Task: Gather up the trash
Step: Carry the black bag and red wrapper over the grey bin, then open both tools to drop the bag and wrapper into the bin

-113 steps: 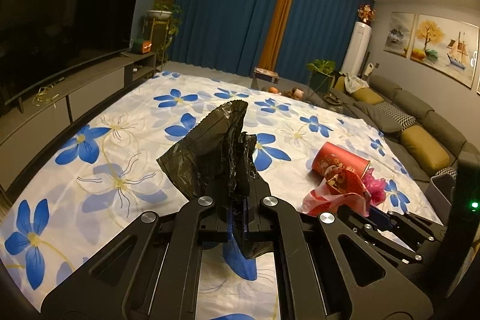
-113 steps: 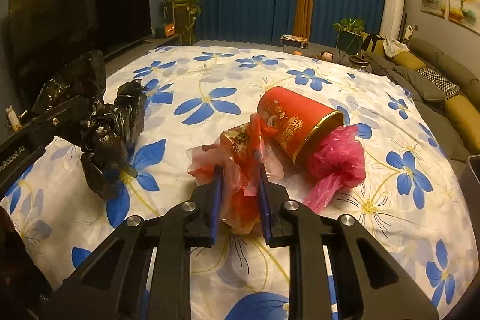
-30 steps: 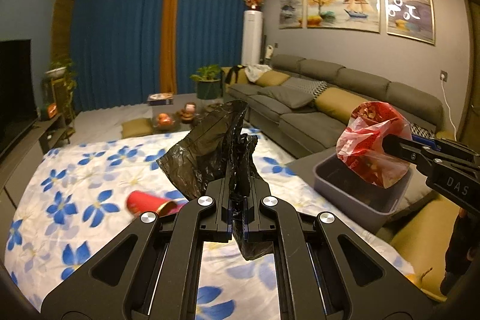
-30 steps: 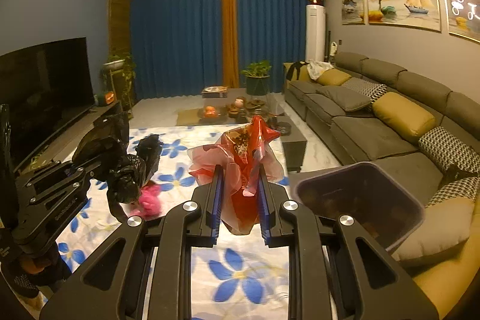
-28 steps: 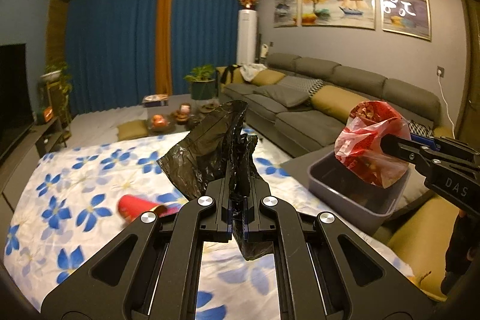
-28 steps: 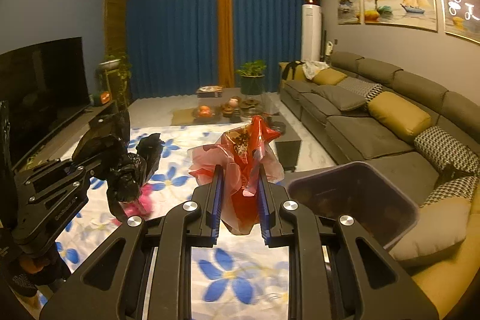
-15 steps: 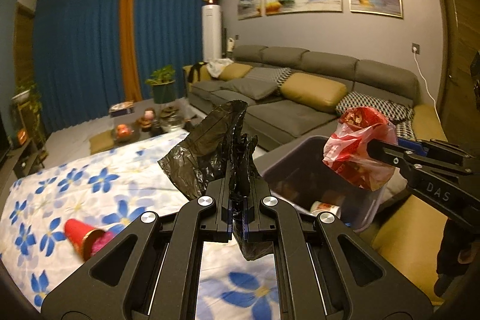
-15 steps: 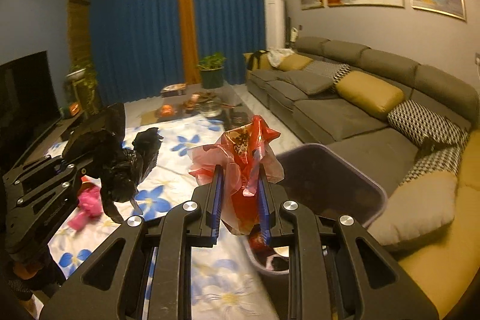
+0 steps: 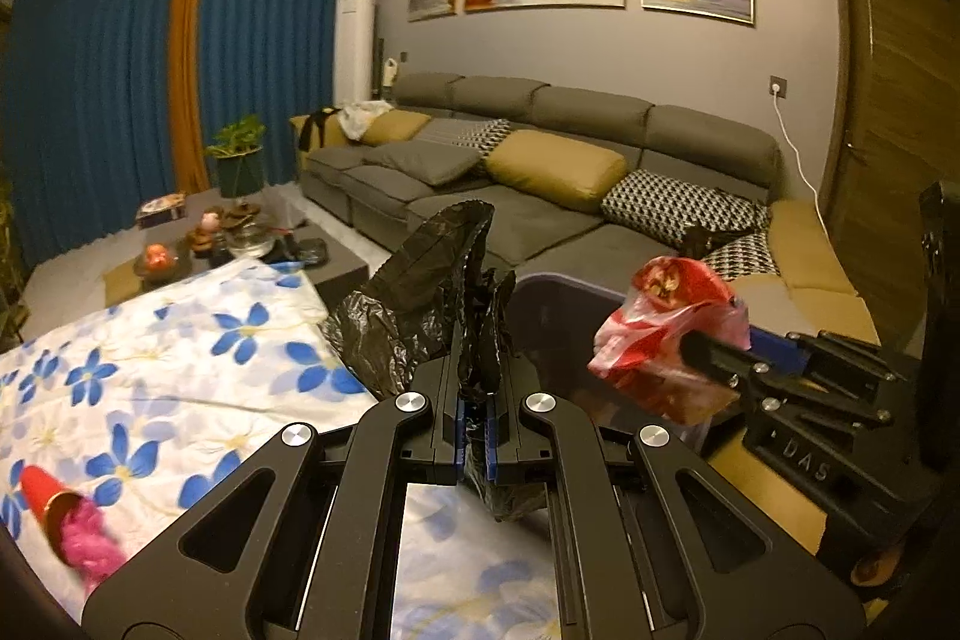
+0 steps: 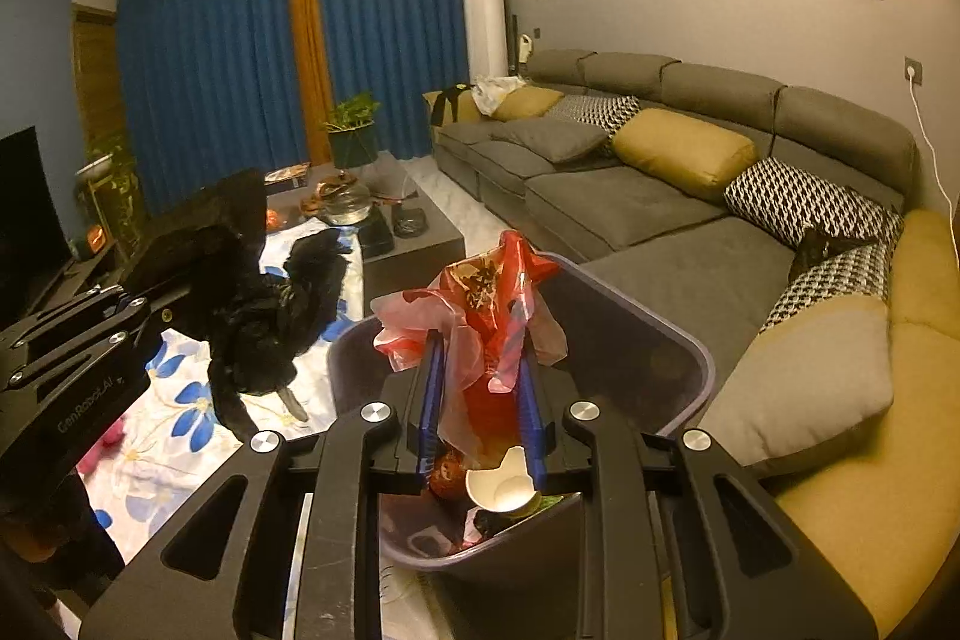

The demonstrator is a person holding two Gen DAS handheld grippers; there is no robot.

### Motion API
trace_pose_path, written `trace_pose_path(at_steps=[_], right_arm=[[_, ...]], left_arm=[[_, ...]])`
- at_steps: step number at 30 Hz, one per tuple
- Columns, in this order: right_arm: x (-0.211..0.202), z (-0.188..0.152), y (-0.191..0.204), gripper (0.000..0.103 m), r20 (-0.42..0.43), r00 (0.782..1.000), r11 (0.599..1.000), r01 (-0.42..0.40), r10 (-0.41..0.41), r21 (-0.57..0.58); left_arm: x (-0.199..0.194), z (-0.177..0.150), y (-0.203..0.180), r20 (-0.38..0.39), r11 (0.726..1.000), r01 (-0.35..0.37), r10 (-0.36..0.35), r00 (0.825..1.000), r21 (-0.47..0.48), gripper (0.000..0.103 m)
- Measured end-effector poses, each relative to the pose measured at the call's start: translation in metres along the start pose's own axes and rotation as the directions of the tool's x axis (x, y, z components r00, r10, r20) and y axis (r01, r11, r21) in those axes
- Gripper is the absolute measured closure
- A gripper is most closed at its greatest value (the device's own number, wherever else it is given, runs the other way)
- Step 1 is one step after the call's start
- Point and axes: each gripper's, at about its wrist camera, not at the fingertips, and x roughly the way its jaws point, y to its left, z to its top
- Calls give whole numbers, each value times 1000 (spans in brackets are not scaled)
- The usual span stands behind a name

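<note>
1. Red plastic bag (image 10: 480, 340), crumpled, sits pinched between the blue-padded fingers of the right gripper (image 10: 478, 388), directly above the open grey bin (image 10: 690, 358).
2. Black plastic bag (image 9: 432, 316) stands clamped in the left gripper (image 9: 477, 388), just left of the bin, over the floral sheet (image 9: 180, 340).

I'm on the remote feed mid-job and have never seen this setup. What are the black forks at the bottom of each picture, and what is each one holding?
Each picture comes from a camera mounted on a hand-held gripper a person carries, looking out along its two fingers. The left hand-held gripper is shut on a crumpled black plastic bag. The right hand-held gripper pinches a red plastic bag above a dark bin that already holds a paper cup. A red cup lies on the flowered sheet.
</note>
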Motion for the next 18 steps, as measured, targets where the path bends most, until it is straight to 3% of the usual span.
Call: trace_pose_path(at_steps=[9, 13, 15, 17, 18], right_arm=[[21, 2, -12, 79, -15, 1000, 1000, 17, -16, 26], [25, 2, -12, 74, -18, 1000, 999, 19, -18, 35], [25, 0, -11, 64, -18, 1000, 999, 16, -15, 41], [26, 0, -13, 58, -15, 1000, 999, 16, -15, 49], [26, -1, -14, 56, -15, 1000, 998, 18, -17, 52]], left_arm=[[37, -1, -8, -28, 997, 80, -80, 996, -3, 99], [48, -5, -6, -46, 990, 140, -141, 989, -24, 99], [52, -9, -6, -65, 986, 161, -163, 985, -34, 88], [53, -13, -2, -65, 988, 148, -151, 986, -42, 57], [52, -14, 1, -57, 989, 140, -143, 988, -49, 49]])
